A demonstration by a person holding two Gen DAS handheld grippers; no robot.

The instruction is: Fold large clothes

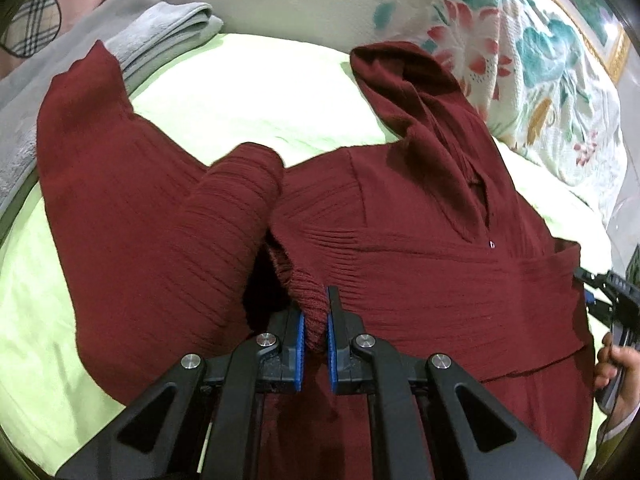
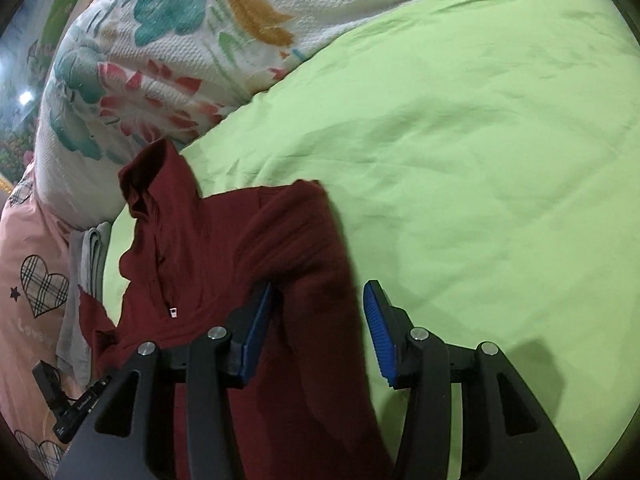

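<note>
While the dark red hooded sweater (image 1: 400,248) is lying spread across the light green bed sheet (image 1: 248,92), the fold is only just getting started. The left claw (image 1: 315,332) is pressed together, its blue pads (image 1: 299,344) pinching a ribbed cuff (image 1: 308,304) at the end of a sleeve that is lying over the sweater's body. The other sleeve (image 1: 84,152) is still stretching out to the side, reaching toward a folded grey towel (image 1: 160,28) at the bed's edge. The hood (image 1: 404,84) is lying open and rumpled at the top, near a floral pillow (image 1: 520,52).

From the right wrist view, the right claw (image 2: 318,328) is standing spread, its pads apart and pinching nothing, with the side edge of the sweater (image 2: 248,256) lying between them. A hand (image 1: 616,368) is showing at the frame edge, holding that tool.

Judging by the layout, one sleeve appears to be coming inward and nothing else is folded. Still to do, most likely: laying this sleeve flat, bringing the far sleeve across, tucking the hood down, and doubling the body over. The lower hem is out of sight, so its state cannot be told.
</note>
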